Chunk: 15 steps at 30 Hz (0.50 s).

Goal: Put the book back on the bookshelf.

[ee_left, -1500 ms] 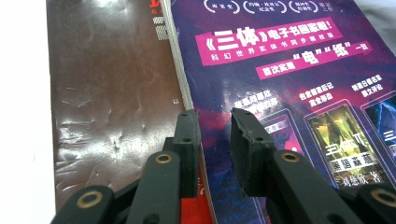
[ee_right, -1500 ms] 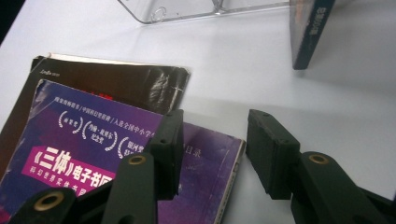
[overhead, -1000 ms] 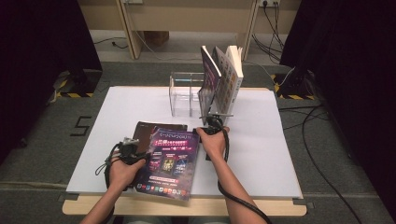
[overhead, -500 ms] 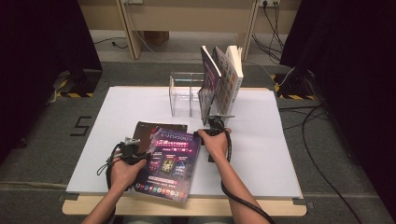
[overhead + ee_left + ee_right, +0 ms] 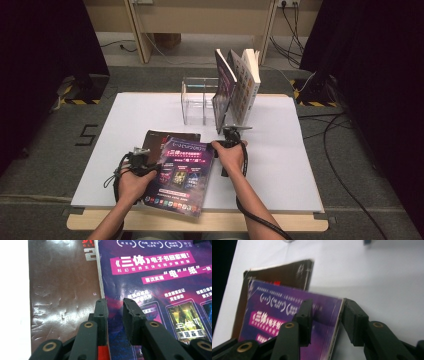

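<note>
While both hands rest at the near side of the white surface (image 5: 280, 150) in the high view, the purple magazine (image 5: 182, 172) lies over a brown book (image 5: 152, 140), left claw (image 5: 142, 161) at its left edge, right claw (image 5: 220, 146) at its right corner. Left gripper view: jaws clamped on the magazine's edge (image 5: 105, 322). Right gripper view: jaws straddle the magazine's corner (image 5: 329, 315), just been closing; contact unclear.

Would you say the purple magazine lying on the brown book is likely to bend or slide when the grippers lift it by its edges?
The purple magazine looks thin and soft-covered, so it would probably sag if lifted by one edge. Its glossy cover may slip between gripper pads. It lies on the equally shiny brown book and overhangs the table edge, so a push would likely slide it easily.
</note>
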Tool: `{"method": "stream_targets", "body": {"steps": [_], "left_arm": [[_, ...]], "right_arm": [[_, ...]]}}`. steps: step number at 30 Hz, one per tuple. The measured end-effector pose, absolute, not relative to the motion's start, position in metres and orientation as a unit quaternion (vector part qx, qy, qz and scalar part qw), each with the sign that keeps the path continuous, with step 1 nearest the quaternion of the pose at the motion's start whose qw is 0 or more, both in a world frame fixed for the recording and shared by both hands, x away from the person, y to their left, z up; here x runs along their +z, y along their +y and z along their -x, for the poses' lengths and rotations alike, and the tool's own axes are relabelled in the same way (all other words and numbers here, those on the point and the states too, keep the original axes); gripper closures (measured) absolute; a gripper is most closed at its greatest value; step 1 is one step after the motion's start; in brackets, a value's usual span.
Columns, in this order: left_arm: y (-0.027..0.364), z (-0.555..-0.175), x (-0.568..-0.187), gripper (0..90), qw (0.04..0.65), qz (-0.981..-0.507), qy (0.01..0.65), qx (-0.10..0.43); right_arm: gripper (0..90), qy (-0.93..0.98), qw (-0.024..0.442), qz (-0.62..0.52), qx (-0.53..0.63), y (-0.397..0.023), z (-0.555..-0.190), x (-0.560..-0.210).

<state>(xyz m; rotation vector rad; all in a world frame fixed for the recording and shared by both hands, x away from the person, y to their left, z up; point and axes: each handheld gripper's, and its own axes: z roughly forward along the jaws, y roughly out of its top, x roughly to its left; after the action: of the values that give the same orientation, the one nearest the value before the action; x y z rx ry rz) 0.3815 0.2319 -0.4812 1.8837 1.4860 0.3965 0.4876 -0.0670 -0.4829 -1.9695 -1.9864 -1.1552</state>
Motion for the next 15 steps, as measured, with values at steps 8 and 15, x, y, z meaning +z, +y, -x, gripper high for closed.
{"method": "stream_targets", "body": {"steps": [8, 15], "left_arm": [[0.232, -0.381, -0.481, 73.3, 0.341, -0.733, 0.568, 0.158], [0.232, -0.381, -0.48, 73.6, 0.337, -0.734, 0.566, 0.163]], "right_arm": [[65.4, -0.654, 0.075, 0.651, -0.377, -0.066, -0.482, -0.481], [73.8, -0.667, 0.069, 0.623, -0.403, -0.063, -0.478, -0.466]]}}
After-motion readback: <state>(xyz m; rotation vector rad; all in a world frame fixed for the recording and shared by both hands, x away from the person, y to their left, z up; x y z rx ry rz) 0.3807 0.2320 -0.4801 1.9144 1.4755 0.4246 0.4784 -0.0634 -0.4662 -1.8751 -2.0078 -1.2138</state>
